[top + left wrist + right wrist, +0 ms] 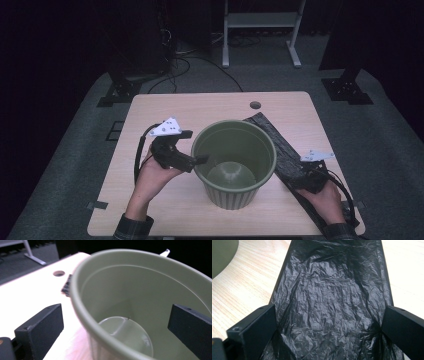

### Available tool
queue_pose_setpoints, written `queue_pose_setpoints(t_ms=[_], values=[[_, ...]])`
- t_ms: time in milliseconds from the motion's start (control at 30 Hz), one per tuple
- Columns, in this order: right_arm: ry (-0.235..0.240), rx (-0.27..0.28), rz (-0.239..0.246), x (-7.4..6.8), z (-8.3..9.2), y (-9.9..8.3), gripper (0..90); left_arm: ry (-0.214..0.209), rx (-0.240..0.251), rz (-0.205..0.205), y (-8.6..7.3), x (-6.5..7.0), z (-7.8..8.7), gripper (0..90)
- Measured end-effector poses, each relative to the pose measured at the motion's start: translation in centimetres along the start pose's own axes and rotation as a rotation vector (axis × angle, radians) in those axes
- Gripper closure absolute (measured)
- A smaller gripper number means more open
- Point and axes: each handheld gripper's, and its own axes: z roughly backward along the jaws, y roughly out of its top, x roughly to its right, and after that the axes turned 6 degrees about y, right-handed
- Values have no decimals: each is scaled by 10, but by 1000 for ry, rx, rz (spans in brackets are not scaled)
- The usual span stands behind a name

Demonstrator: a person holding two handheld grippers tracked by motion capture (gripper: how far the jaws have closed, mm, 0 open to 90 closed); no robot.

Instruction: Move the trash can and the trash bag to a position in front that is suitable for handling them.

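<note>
While the green bin point(234, 162) stood mid-counter point(165, 107), my left tongs point(116, 323) straddled its rim, apart; my right tongs point(329, 327) spread wide over the black bag point(332, 297) beside it.

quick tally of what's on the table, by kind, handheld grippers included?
Green ribbed plastic bin: 1
Black crinkled plastic bag, lying flat: 1
Handheld two-jaw grippers: 2, left gripper open astride the bin's rim, right gripper open over the bag
Total: 4
</note>
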Motion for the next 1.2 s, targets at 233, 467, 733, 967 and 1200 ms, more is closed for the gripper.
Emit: queue_pose_setpoints(t_ms=[233,467,733,967,1200], values=[[0,0,0,0,0,0,0,42,28,23,-14,-6,26,0],[0,0,0,0,0,0,0,67,23,32,-36,-5,49,0],[-3,0,-2,0,0,0,0,108,-36,21,-72,-5,51,0],[-3,0,-3,0,0,0,0,128,-80,7,-109,-8,38,0],[-5,1,-6,-1,0,0,0,132,-121,35,-136,-13,26,0]])
